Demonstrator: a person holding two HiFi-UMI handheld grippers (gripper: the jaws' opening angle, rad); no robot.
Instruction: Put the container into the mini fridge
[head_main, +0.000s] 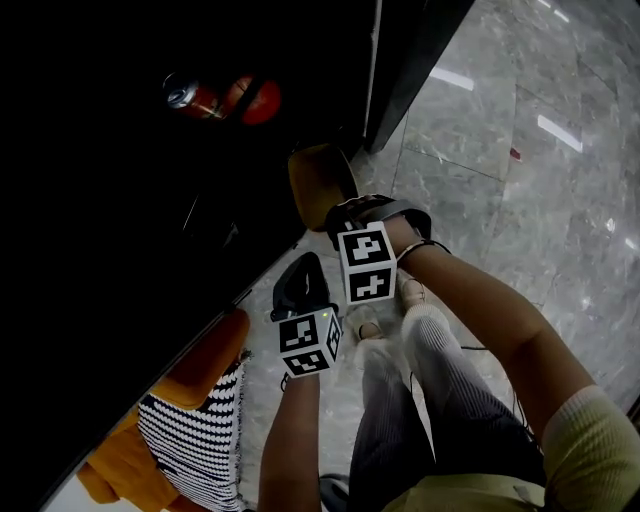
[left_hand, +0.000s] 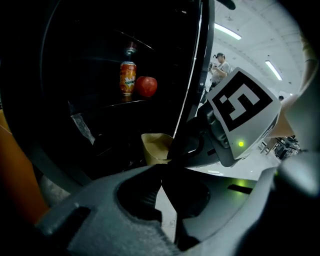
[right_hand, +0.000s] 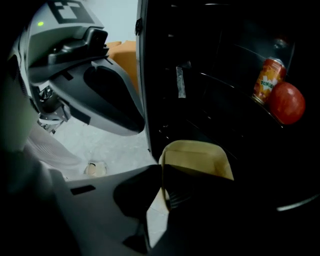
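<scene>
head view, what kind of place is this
Likely a large indoor hall or showroom: glossy grey stone-tile floor, long ceiling strip lights, and an open black mini fridge.

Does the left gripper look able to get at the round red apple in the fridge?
Probably yes: the black mini fridge stands open, the left gripper holds nothing, and nothing blocks its line to the round red apple.

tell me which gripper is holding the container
The right gripper: its jaws pinch the rim of the tan container. The left gripper has its jaws shut together on nothing.
</scene>
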